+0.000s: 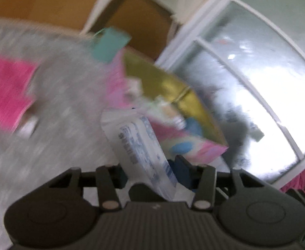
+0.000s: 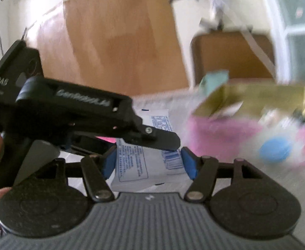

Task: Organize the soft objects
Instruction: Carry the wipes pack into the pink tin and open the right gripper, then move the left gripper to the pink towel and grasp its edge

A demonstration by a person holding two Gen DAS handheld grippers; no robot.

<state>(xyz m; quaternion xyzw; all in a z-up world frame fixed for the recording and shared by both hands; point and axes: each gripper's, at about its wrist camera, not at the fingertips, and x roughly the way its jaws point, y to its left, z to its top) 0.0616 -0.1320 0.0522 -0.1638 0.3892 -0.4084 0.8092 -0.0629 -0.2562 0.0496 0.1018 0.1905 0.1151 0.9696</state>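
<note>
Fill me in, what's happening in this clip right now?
A person is working two handheld grippers over a grey cloth surface. The left gripper is shut on a white printed packet, which also sits between the right gripper's blue pads. An open pink box waits just beyond. Both views are motion-blurred.

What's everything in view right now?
white packet: one, white with blue print, between the left fingers
box: one, pink and blue outside, gold inside, open, beyond the packet
teal item: one, at the box's far corner
pink cloth: one, far left
cover: one, speckled grey, beneath everything
window: one, white-framed, right
left gripper: black, fingers closed on the packet
right gripper: black, blue pads flank the packet; grip unclear
</note>
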